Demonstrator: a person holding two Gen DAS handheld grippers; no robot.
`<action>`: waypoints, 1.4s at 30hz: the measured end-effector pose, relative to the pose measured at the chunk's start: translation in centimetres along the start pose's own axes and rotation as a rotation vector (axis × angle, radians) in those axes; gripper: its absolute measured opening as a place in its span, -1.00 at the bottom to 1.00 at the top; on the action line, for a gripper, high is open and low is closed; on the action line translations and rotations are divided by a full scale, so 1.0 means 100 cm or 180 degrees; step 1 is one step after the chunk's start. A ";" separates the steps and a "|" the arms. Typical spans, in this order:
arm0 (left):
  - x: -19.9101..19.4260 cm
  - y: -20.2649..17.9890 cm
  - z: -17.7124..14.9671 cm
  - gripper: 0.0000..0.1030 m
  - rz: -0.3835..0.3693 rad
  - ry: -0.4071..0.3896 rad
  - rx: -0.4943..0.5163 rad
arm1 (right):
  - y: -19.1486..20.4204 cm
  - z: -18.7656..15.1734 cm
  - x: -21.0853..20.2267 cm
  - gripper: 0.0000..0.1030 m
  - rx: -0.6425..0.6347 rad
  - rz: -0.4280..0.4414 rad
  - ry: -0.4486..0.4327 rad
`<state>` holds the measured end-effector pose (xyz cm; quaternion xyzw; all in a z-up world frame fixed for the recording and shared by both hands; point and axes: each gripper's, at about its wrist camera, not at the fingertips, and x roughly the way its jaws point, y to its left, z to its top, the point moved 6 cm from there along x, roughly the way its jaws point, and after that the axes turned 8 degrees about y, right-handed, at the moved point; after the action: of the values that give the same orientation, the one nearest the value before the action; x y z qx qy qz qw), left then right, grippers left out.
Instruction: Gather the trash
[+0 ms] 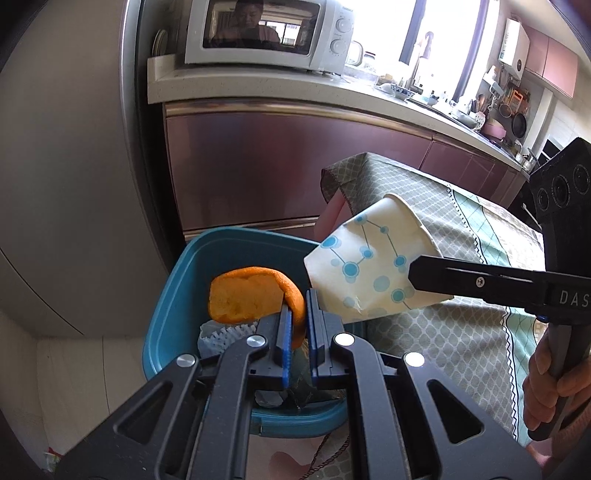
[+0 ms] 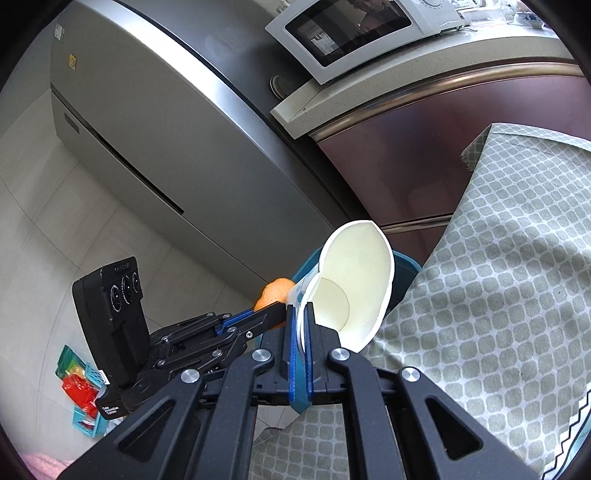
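My left gripper (image 1: 298,308) is shut on a piece of orange peel (image 1: 243,295), held over the open blue bin (image 1: 177,280). Crumpled grey trash (image 1: 221,334) lies inside the bin under the peel. From the right, my right gripper (image 1: 413,275) reaches in, shut on the wall of a crushed white paper cup with blue dots (image 1: 373,262), just above the bin's right rim. In the right wrist view, the right gripper (image 2: 302,314) pinches the cup (image 2: 354,284) at its rim, the cup's mouth facing the camera. The left gripper (image 2: 280,312) and peel (image 2: 275,291) show just left of it.
The bin stands on the floor beside a table with a green patterned cloth (image 1: 461,236). A grey fridge (image 2: 147,129) and maroon cabinets (image 1: 277,166) with a microwave (image 1: 266,33) stand behind. Colourful packets (image 2: 81,387) lie on the tiled floor. A hand (image 1: 550,376) grips the right gripper's handle.
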<state>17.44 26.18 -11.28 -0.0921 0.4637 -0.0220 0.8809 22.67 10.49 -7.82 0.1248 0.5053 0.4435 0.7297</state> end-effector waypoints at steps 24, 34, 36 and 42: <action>0.048 0.005 -0.005 -0.20 -0.0083 0.0167 -0.0165 | -0.015 0.006 0.018 -0.50 -0.0067 -0.0208 -0.0016; 0.055 -0.007 0.003 -0.03 0.0017 0.0527 0.0134 | -0.012 -0.016 -0.032 -0.24 -0.0113 -0.0163 -0.0207; 0.065 -0.005 -0.001 0.00 0.0085 0.0702 0.0101 | -0.013 -0.021 -0.038 -0.23 -0.0095 -0.0151 -0.0223; 0.050 -0.013 0.005 0.11 0.0091 0.0440 0.0058 | -0.016 -0.034 -0.055 -0.22 -0.0062 -0.0119 -0.0269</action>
<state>20.72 24.38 -14.83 -0.0757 0.5244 -0.0199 0.8478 20.08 4.35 -6.97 0.1269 0.4719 0.4290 0.7597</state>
